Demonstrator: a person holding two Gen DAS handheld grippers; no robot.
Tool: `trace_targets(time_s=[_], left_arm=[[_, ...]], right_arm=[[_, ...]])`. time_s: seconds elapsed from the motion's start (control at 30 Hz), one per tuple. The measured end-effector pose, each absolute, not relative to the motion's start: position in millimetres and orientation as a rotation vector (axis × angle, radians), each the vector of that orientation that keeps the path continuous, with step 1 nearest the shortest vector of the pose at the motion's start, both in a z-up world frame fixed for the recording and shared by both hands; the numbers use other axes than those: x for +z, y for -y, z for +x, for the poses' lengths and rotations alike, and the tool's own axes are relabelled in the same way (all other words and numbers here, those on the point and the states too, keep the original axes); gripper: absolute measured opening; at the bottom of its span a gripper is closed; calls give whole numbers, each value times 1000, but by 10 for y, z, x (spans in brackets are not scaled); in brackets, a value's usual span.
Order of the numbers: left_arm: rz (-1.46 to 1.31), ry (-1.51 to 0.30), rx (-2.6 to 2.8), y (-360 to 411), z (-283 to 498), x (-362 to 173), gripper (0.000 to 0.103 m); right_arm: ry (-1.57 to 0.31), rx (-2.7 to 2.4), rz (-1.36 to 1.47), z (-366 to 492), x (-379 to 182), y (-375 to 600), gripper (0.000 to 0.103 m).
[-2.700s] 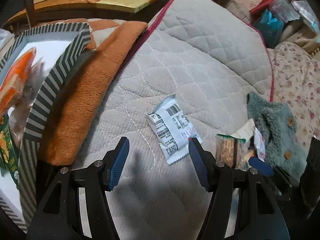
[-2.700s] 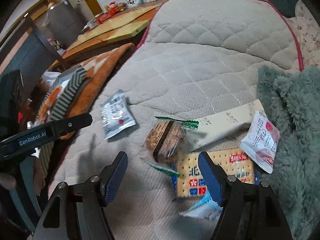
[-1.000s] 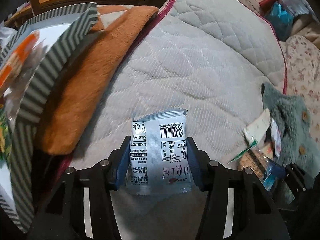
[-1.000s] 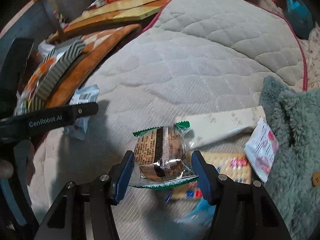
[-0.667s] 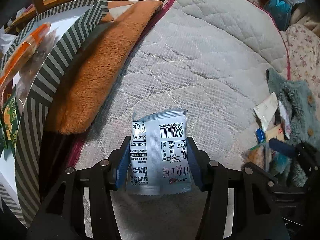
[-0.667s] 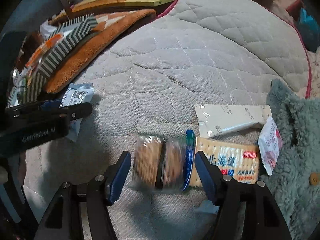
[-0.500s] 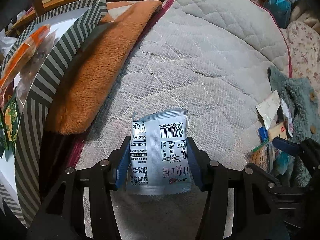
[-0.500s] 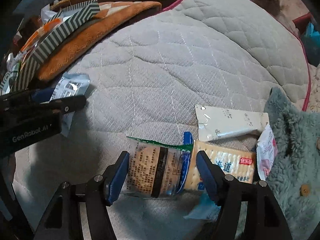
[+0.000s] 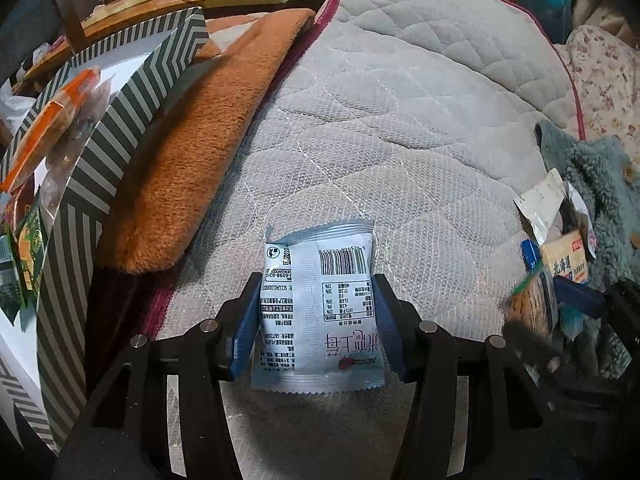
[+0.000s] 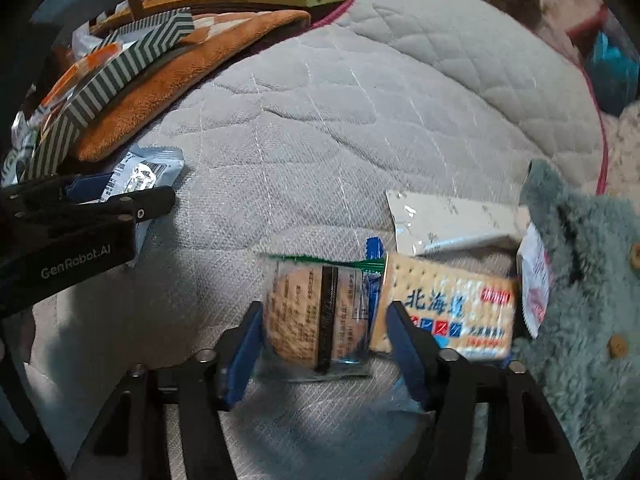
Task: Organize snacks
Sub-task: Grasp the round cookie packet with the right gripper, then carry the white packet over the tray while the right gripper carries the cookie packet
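Observation:
My left gripper (image 9: 316,316) is shut on a pale blue snack packet (image 9: 318,312) with a barcode, held above the grey quilted mattress (image 9: 400,128). My right gripper (image 10: 324,332) is closed on a clear biscuit packet with a green edge (image 10: 316,316), low over the mattress. The left gripper and its packet (image 10: 140,172) also show at the left of the right wrist view. A striped box (image 9: 100,136) holding several snacks stands at the left.
A cracker pack with blue print (image 10: 448,308), a long white packet (image 10: 448,220) and a small white-pink packet (image 10: 534,284) lie beside a teal fleece garment (image 10: 584,280). An orange plush mat (image 9: 192,140) lies between the box and the mattress.
My right gripper dropped onto the biscuit packet and closed on it. My left gripper keeps the blue packet and has shifted slightly toward the striped box.

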State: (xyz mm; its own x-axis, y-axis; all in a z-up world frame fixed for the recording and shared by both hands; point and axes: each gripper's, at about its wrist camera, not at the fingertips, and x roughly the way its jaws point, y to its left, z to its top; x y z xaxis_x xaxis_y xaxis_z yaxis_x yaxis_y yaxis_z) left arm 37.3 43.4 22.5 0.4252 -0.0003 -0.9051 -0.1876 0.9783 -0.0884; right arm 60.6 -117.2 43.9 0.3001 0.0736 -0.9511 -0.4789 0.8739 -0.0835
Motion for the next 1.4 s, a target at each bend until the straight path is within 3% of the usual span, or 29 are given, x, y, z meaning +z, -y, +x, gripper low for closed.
trace_targets(time_s=[0.7,1.4], left_arm=[[-195,-966,167,-1002,-210,963,53],[-269,-888,364,-2128,-604,1132,53]], right_arm=[[-1099,474,-422,451,1086,604,47],[-1021,612,-560,364,1314,-409,47]])
